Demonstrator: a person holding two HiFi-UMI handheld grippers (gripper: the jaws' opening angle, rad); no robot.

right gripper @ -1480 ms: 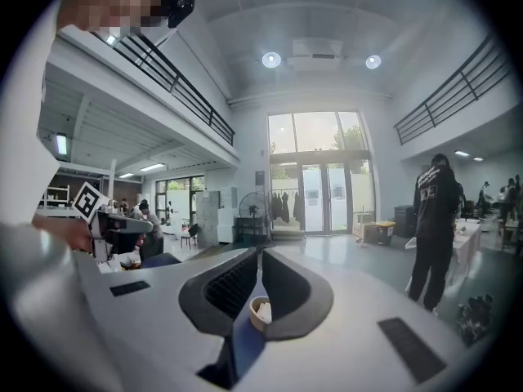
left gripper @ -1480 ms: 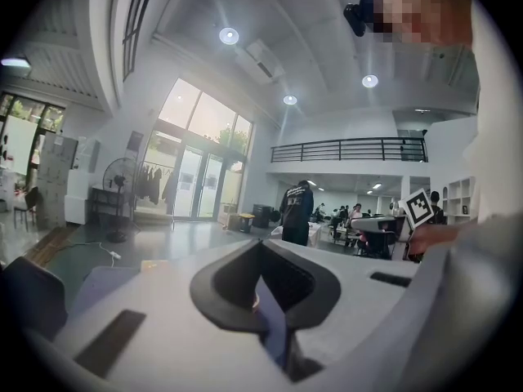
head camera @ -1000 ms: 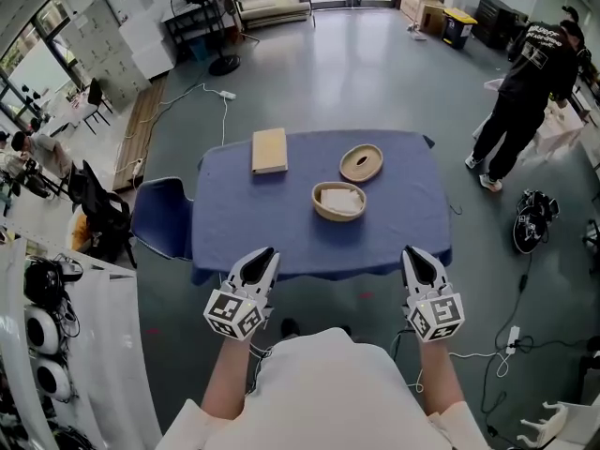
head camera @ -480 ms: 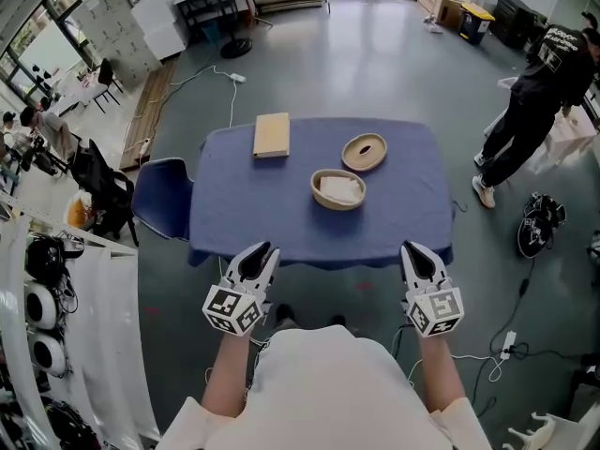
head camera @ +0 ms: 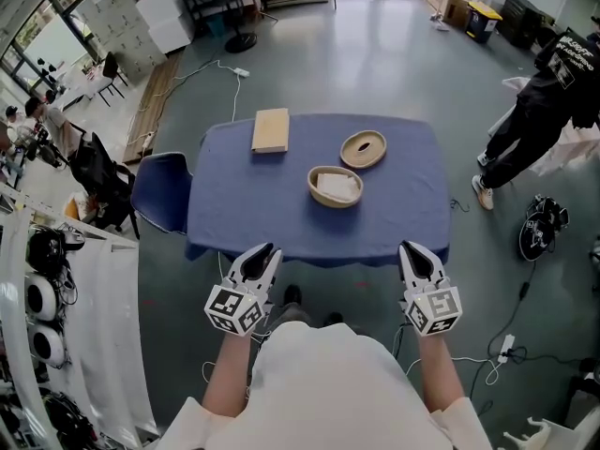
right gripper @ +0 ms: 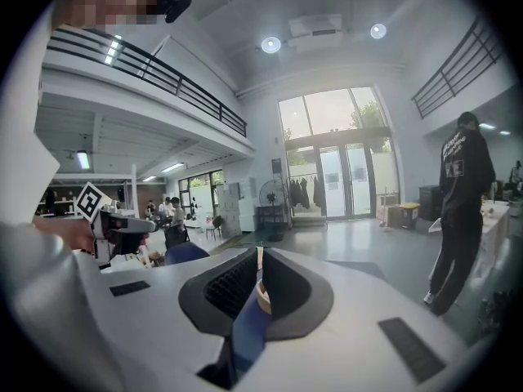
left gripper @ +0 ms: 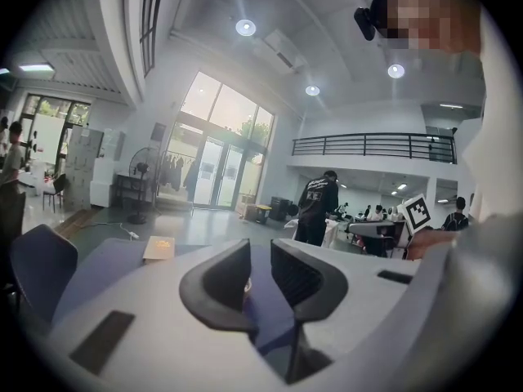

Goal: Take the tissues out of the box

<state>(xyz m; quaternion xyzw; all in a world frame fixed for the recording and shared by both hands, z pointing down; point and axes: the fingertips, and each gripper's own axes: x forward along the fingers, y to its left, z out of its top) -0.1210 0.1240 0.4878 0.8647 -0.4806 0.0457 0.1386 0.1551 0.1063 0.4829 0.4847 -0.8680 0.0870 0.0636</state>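
On the blue-clothed table stands a round wicker box holding white tissues. Its round lid lies just behind it, and a flat tan carton sits at the back left. My left gripper hovers short of the table's near edge, well apart from the box. It is open, its jaws have just been closing a little, and nothing is between them. My right gripper is level with it on the right. Its jaws show only a narrow gap and hold nothing.
A blue chair stands at the table's left side. A person in black bends over a bench at the right, with a dark bag and cables on the floor nearby. Racks and gear line the left edge.
Both grippers have edged forward and slightly down together. The table now sits a little higher in the head view. Nothing on the table has moved.
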